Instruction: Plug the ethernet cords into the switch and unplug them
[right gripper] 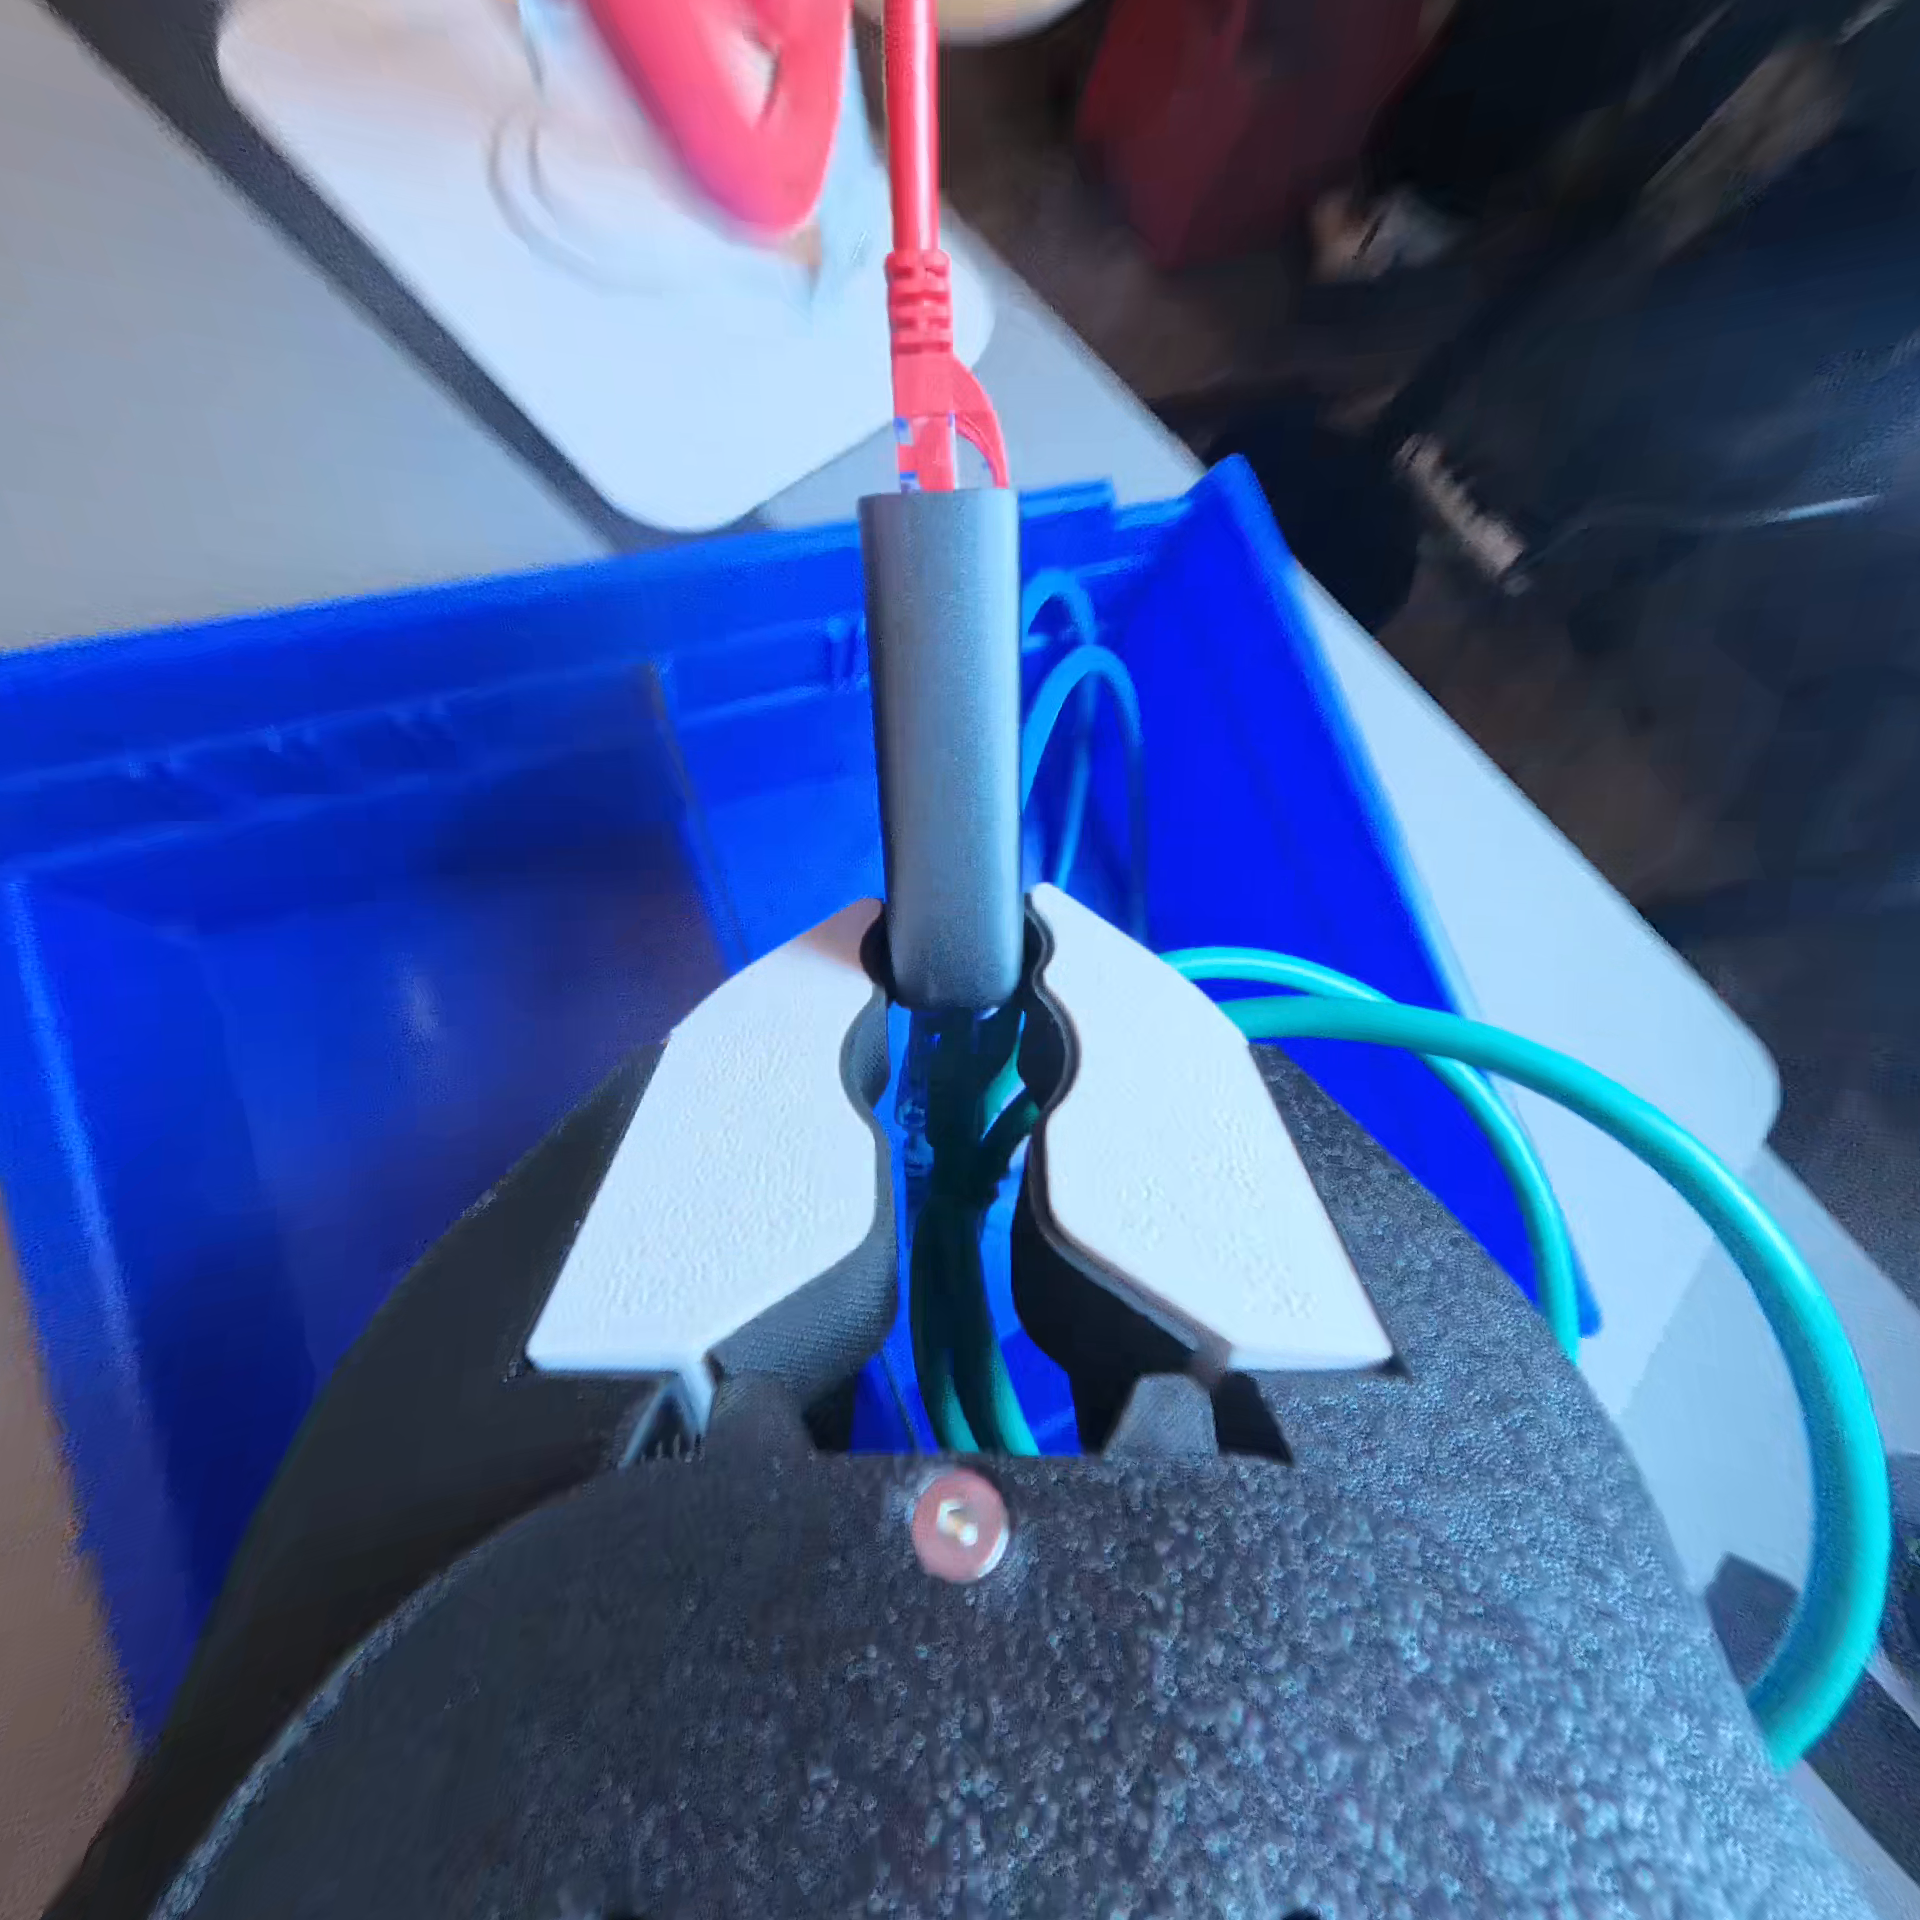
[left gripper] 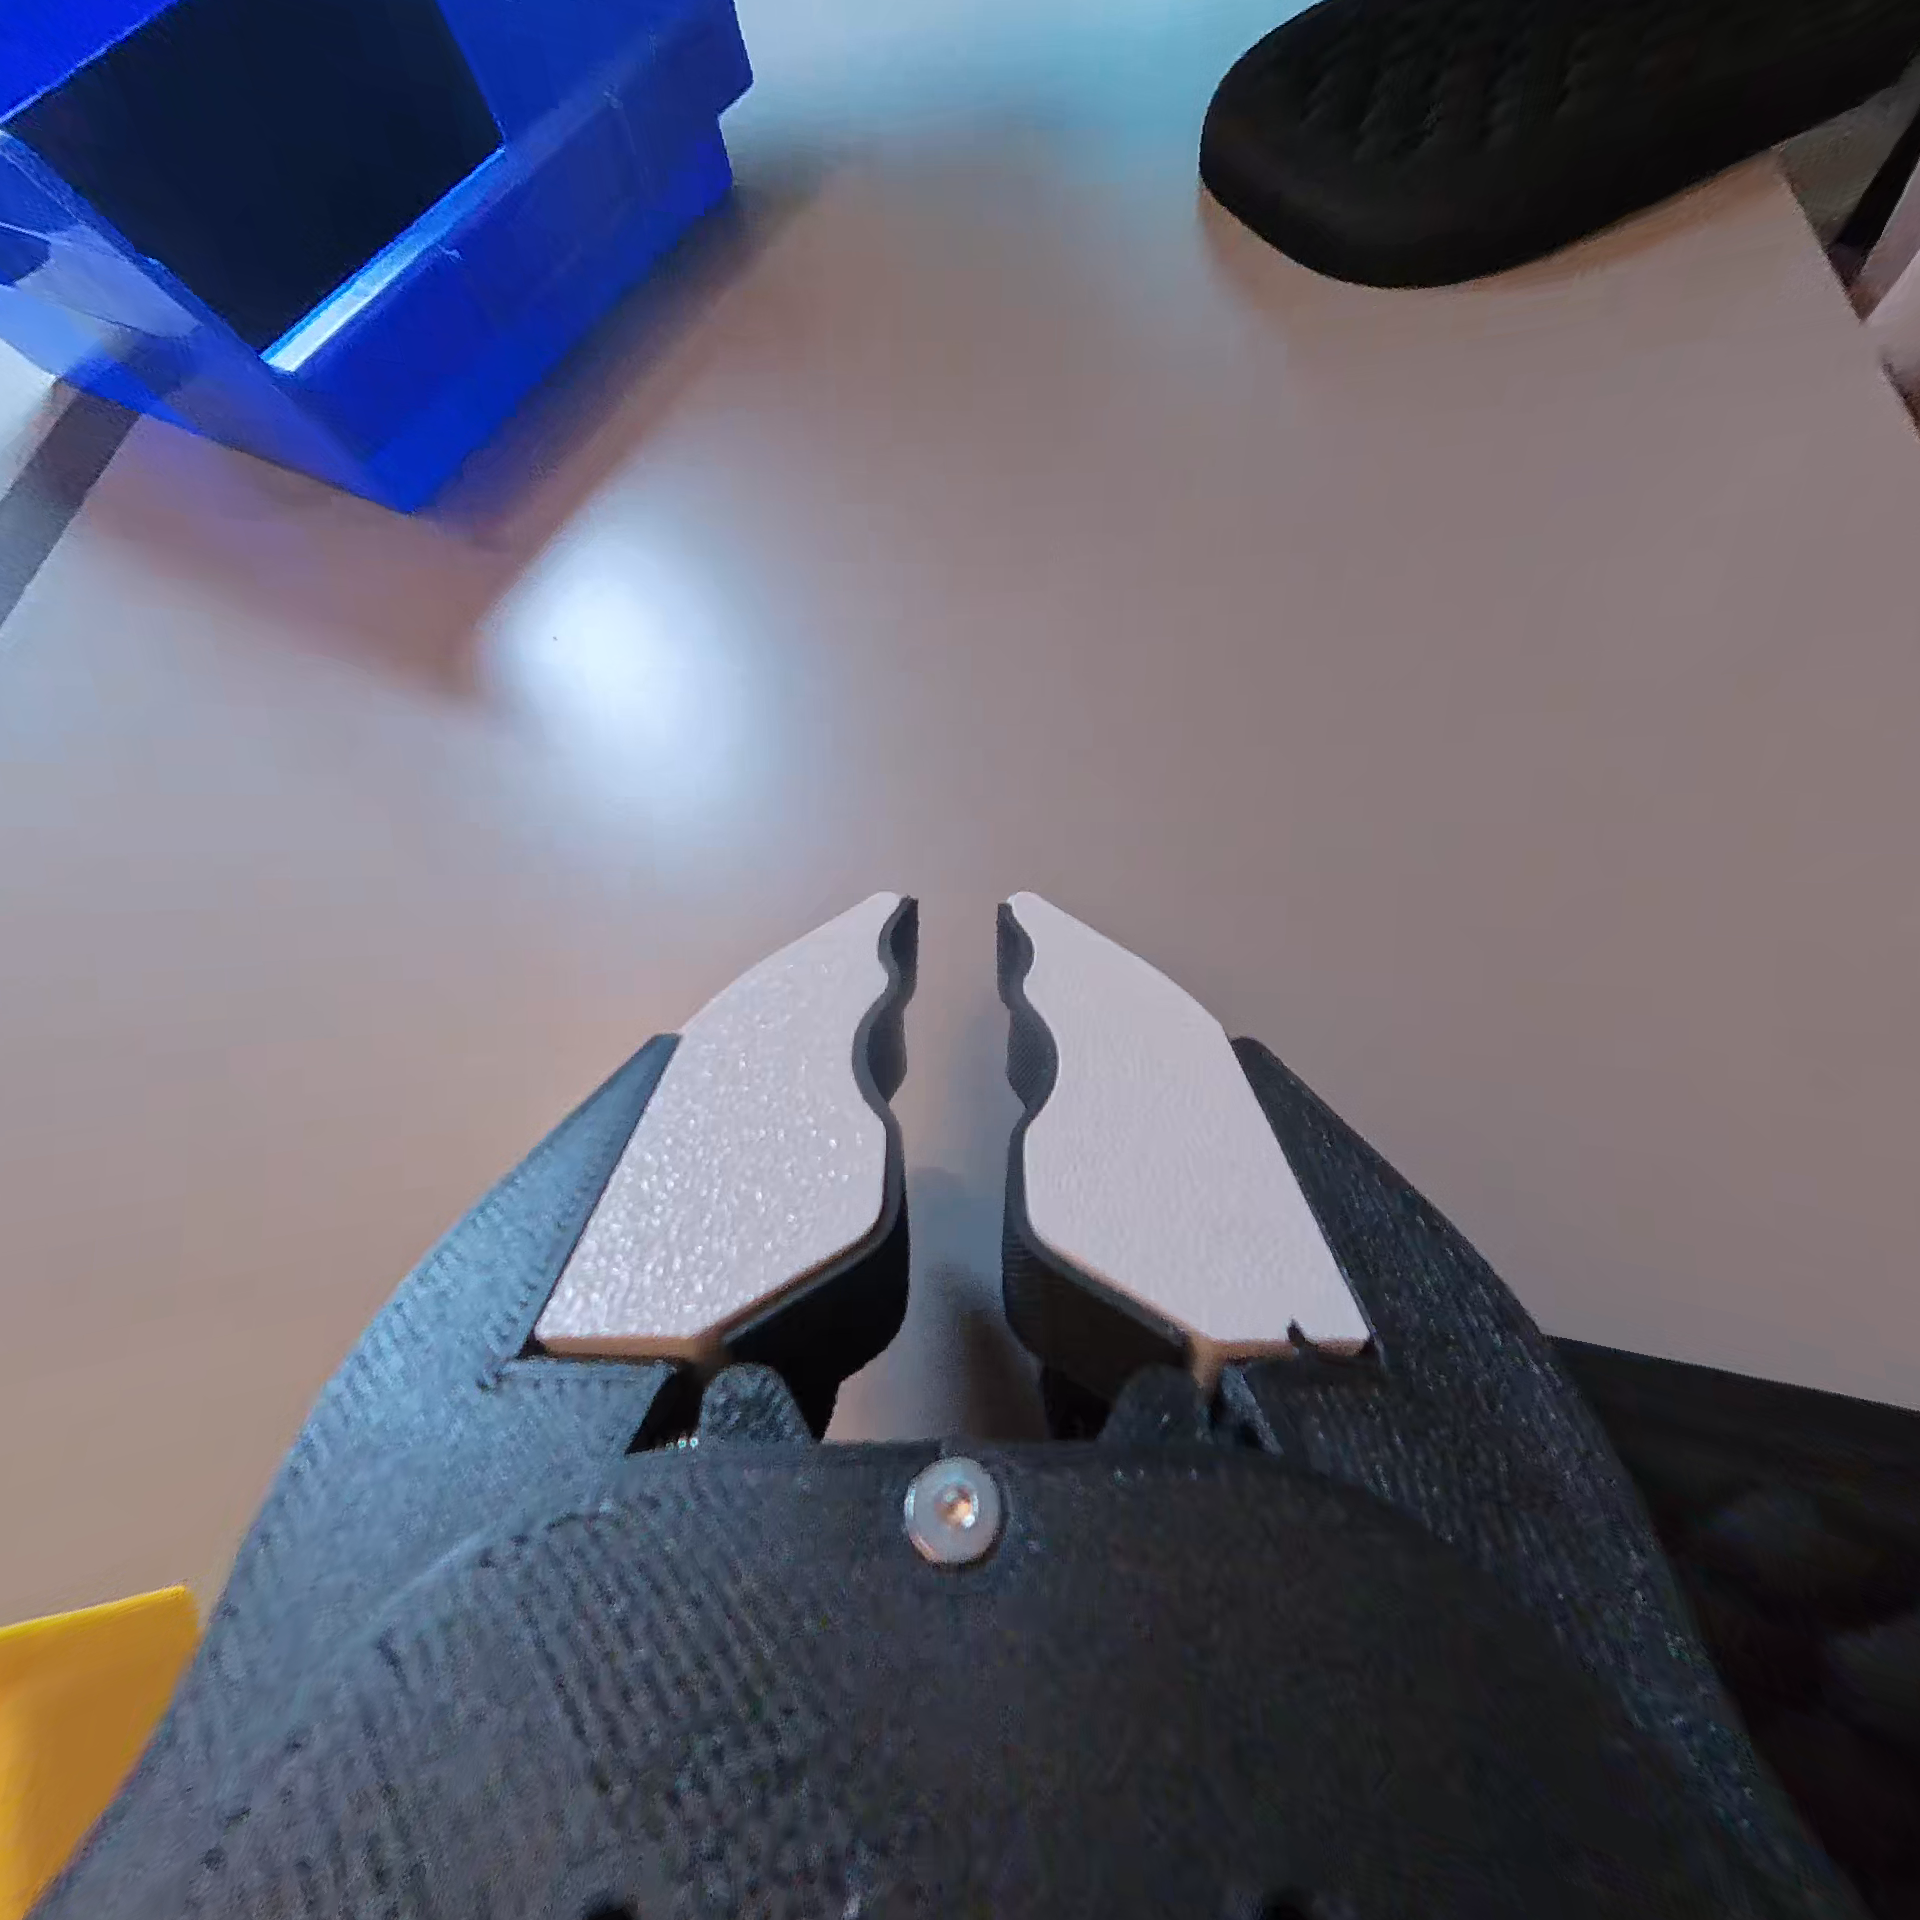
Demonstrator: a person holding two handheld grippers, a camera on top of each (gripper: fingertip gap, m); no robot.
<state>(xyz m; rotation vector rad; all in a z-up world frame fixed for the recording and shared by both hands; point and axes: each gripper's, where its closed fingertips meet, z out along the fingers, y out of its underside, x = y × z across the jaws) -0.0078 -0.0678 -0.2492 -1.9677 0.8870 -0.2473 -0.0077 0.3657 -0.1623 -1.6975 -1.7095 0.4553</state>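
In the right wrist view my right gripper (right gripper: 951, 935) is shut on the near end of a slim dark grey switch (right gripper: 940, 727) and holds it above a blue bin (right gripper: 416, 831). A red ethernet cord (right gripper: 914, 156) is plugged into the switch's far end. Green cords (right gripper: 1558, 1049) leave its near end between my fingers and loop out to the right. A thin blue cord (right gripper: 1081, 707) lies in the bin. In the left wrist view my left gripper (left gripper: 957, 914) is empty over the bare table (left gripper: 1039, 623), its jaws a narrow gap apart.
A blue bin (left gripper: 582, 197) stands at the far left of the left wrist view, and a black padded object (left gripper: 1507, 135) lies at the far right. A yellow piece (left gripper: 83, 1714) shows at the lower left. In the right wrist view a white pad (right gripper: 623, 364) with a blurred red thing (right gripper: 727, 104) lies beyond the bin. About 45 centimetres separates my left fingertips from my right.
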